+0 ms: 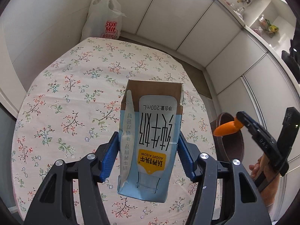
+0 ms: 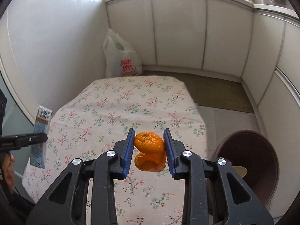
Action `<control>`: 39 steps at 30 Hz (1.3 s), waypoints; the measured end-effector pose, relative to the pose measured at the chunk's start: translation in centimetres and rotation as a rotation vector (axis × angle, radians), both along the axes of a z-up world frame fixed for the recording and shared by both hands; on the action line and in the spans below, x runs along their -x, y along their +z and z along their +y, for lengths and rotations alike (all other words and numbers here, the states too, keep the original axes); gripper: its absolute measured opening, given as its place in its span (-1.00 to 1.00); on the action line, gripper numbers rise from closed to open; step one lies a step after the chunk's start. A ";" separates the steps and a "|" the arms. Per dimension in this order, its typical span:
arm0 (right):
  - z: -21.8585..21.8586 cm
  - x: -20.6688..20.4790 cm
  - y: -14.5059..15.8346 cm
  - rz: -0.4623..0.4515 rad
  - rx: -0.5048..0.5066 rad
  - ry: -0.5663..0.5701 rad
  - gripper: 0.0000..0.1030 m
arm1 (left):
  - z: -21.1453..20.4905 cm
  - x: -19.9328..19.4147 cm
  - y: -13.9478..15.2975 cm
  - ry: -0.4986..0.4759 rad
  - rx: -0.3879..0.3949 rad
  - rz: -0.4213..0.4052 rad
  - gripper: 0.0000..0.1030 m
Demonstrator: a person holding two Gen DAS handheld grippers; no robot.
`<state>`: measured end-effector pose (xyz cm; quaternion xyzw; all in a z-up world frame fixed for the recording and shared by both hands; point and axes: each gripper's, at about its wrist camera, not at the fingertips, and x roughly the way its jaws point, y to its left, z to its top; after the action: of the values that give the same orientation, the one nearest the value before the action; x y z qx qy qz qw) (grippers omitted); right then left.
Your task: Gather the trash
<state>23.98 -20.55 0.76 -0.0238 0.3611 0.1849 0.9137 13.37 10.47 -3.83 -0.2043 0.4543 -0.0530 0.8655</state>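
1. Two pieces of trash are up off the flowered tablecloth [image 1: 75, 86] at once, one in each of my grippers.
2. On my left gripper [image 1: 148, 155], the blue pads clamp the sides of a blue milk carton [image 1: 150, 138], held upside down above the table.
3. Over on my right gripper [image 2: 149, 148], the pads squeeze an orange peel [image 2: 149, 143], lifted clear of the cloth.
4. Just right of the table sits a brown bin [image 2: 249, 159], mouth open.
5. Far corner: a white plastic bag [image 2: 120, 56] on the floor.

Floral tablecloth [image 2: 116, 112] spread over the table, white plastic bag [image 2: 120, 56] with red lettering slumped in the corner behind it, white panelled cabinets [image 2: 178, 31] round the walls, cluttered counter [image 1: 262, 24] above
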 end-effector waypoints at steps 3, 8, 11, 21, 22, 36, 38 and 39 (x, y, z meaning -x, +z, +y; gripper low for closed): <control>-4.0 0.4 1.6 -0.066 -0.029 -0.105 -0.46 | -1.3 -0.5 -0.4 -0.020 0.000 0.009 0.15; -10.5 1.2 3.0 -0.120 -0.067 -0.265 -0.46 | -3.2 -1.1 -1.3 -0.049 -0.006 0.026 0.15; -13.4 1.4 2.6 -0.090 -0.116 -0.307 -0.42 | -4.3 -1.4 -1.9 -0.068 -0.004 0.039 0.15; -7.4 3.2 -4.4 0.180 -0.167 -0.198 0.71 | -5.2 -1.9 -3.0 -0.095 -0.017 0.076 0.15; -7.1 3.6 -5.7 0.201 -0.185 -0.252 0.73 | -4.9 -2.0 -3.0 -0.085 -0.009 0.078 0.15; -7.2 3.8 -16.4 0.375 -0.461 -0.743 0.57 | -3.0 -0.9 -1.9 -0.086 0.041 0.064 0.16; -6.4 3.2 -16.3 0.331 -0.388 -0.727 0.08 | -2.6 -0.7 -1.9 -0.078 0.048 0.068 0.16; -6.0 2.8 -16.5 0.323 -0.353 -0.720 0.06 | -2.5 -0.7 -1.9 -0.075 0.053 0.067 0.16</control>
<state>21.17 -26.50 -15.73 0.2897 0.4474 -0.0854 0.8418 14.04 8.00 -5.68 -0.2115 0.4888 -0.0907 0.8415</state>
